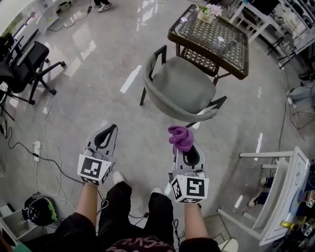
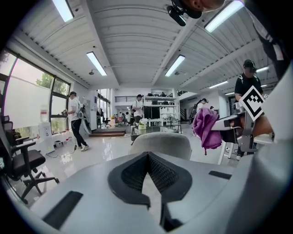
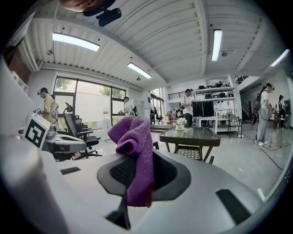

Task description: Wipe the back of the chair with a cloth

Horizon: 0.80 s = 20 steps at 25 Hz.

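Note:
A grey-green armchair [image 1: 183, 86] stands ahead of me, its curved back [image 1: 170, 106] turned toward me. In the left gripper view that chair back [image 2: 161, 144] rises just past the jaws. My right gripper [image 1: 185, 147] is shut on a purple cloth [image 1: 179, 137], which bunches up above the jaws a short way before the chair back. The cloth [image 3: 134, 151] hangs over the closed jaws in the right gripper view. My left gripper [image 1: 104, 136] is held level to the left, shut and empty, clear of the chair. From the left gripper view the cloth [image 2: 206, 128] shows at right.
A glass-topped wicker table [image 1: 211, 37] with a flower pot [image 1: 205, 13] stands behind the chair. A black office chair [image 1: 24, 61] is far left, a white chair frame [image 1: 275, 197] at right. Cables [image 1: 47, 152] and a power strip [image 1: 36, 150] lie on the floor at left.

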Each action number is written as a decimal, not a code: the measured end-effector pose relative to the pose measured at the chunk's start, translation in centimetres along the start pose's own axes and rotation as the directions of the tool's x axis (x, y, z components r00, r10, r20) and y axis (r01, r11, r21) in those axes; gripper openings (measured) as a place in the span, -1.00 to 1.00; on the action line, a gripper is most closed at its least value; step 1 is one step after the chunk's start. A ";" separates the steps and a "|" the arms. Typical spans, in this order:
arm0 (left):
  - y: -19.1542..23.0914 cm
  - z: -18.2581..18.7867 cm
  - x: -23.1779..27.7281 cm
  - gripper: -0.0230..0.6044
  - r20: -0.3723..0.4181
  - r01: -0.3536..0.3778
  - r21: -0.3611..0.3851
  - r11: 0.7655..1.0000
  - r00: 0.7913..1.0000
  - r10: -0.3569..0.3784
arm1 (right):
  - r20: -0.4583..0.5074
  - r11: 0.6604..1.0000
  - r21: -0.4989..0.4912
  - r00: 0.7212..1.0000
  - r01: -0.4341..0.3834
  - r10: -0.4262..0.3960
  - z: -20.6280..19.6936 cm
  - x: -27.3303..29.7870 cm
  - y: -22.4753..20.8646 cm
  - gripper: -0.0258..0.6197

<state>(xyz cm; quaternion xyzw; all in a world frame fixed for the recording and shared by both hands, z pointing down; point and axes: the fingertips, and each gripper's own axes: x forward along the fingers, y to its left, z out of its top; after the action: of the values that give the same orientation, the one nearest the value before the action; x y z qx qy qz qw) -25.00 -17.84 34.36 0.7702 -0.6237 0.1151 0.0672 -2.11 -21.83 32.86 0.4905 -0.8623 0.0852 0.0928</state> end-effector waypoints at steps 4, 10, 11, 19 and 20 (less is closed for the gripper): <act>-0.6 3.7 -1.2 -0.90 0.007 0.007 0.006 1.000 1.000 -0.007 | -0.011 1.000 0.006 1.000 0.005 -0.005 3.0 -1.6 0.1 -0.66; -1.5 9.3 -3.3 -0.90 0.030 0.009 0.018 1.000 1.000 -0.009 | -0.016 0.999 0.039 1.000 0.025 -0.025 7.4 -4.4 -0.4 -0.66; -1.7 10.2 -3.7 -0.90 0.033 0.008 0.018 1.000 0.999 -0.008 | -0.017 0.999 0.042 1.000 0.026 -0.025 8.1 -4.9 -0.4 -0.66; -2.7 15.6 -7.6 -0.90 0.056 -0.005 0.012 1.000 0.998 0.004 | -0.004 0.998 0.047 0.999 0.036 -0.036 13.2 -8.5 -0.7 -0.66; -2.8 16.1 -8.1 -0.90 0.058 -0.009 0.012 1.000 0.998 0.008 | -0.002 0.998 0.047 0.999 0.037 -0.037 13.7 -8.9 -0.7 -0.66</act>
<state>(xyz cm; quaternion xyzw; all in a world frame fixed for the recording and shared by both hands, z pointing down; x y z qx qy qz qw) -22.33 -13.57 16.83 0.7710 -0.6280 0.0967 0.0440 1.92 -18.10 17.49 0.5083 -0.8508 0.1041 0.0832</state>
